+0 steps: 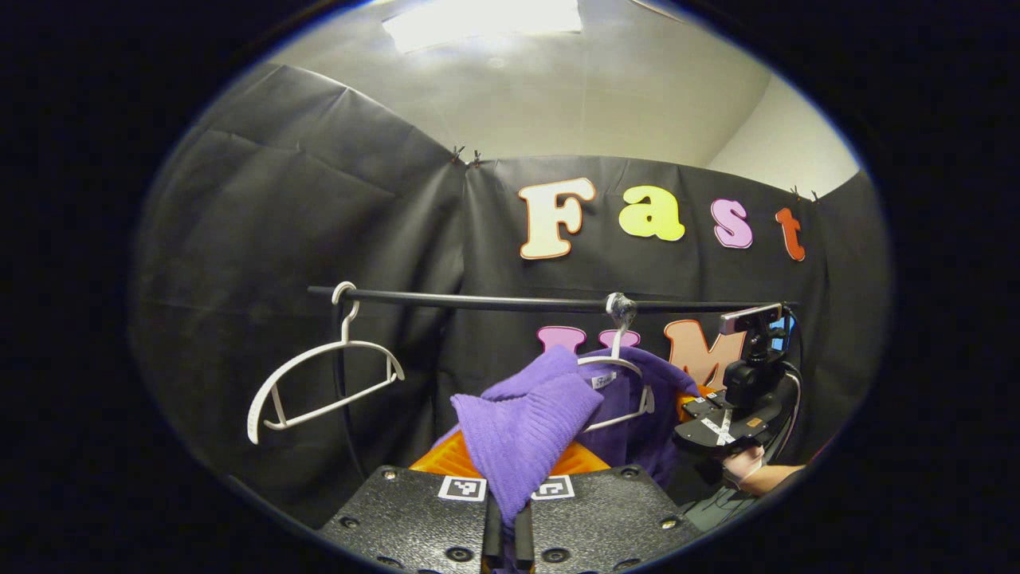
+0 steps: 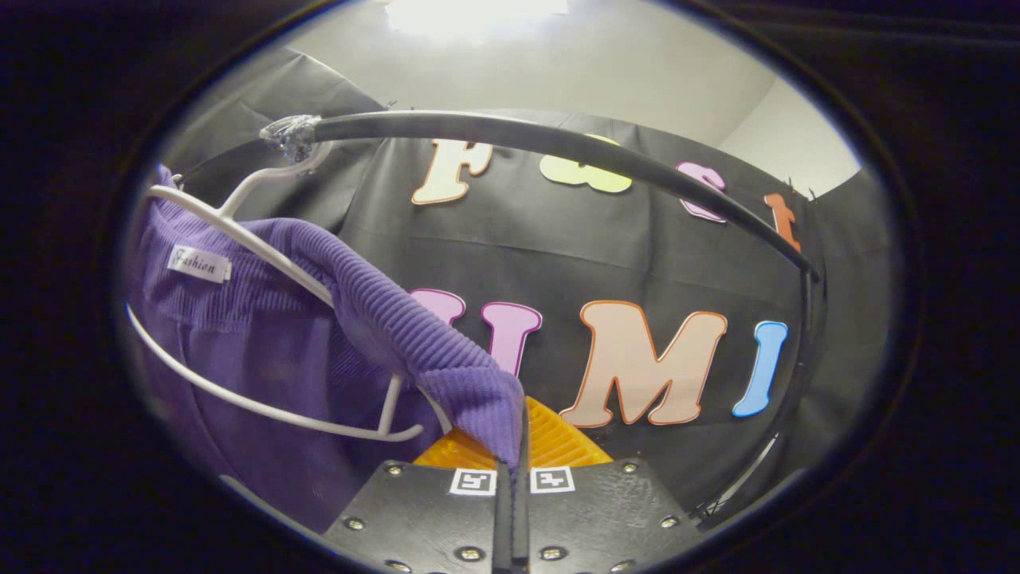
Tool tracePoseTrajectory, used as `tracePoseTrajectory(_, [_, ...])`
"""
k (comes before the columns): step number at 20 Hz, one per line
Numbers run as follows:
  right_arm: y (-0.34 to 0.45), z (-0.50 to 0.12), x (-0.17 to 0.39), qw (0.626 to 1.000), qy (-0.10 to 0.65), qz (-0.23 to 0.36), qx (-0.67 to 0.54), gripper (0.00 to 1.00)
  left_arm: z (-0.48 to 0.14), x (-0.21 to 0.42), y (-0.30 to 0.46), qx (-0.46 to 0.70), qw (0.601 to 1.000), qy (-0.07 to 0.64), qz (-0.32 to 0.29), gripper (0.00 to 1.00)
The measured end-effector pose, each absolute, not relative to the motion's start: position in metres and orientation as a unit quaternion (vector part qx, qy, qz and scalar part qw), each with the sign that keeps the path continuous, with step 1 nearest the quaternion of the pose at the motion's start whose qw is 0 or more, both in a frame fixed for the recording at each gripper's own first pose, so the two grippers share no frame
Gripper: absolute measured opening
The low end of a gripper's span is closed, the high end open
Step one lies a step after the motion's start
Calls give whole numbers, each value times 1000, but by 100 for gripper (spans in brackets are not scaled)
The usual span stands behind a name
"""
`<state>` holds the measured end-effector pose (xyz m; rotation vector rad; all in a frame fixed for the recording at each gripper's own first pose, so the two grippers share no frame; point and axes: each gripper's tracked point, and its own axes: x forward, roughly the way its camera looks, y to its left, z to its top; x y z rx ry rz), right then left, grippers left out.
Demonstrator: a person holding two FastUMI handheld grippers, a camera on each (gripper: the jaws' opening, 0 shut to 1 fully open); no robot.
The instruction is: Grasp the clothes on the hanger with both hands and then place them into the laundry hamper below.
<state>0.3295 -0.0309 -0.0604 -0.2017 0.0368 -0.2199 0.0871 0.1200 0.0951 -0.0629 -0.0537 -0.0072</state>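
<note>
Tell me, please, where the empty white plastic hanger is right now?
In the left gripper view, the empty white plastic hanger hangs at the black rail's left end, left of the purple ribbed garment.

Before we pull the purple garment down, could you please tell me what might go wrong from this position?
1. The purple garment still hangs over the white hanger, so a downward pull may drag the hanger along or unhook it from the black rail.
2. Each gripper pinches only a fold of fabric: the left gripper and the right gripper could slip off the ribbed knit.
3. Uneven pulling may swing the empty hanger nearby.
</note>
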Motion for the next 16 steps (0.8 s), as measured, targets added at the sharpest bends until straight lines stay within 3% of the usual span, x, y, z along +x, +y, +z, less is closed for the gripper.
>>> tracePoseTrajectory(16, [-28, -39, 369, 991, -18, -78, -103, 2, 131, 100, 198, 32, 991, -64, 111, 9])
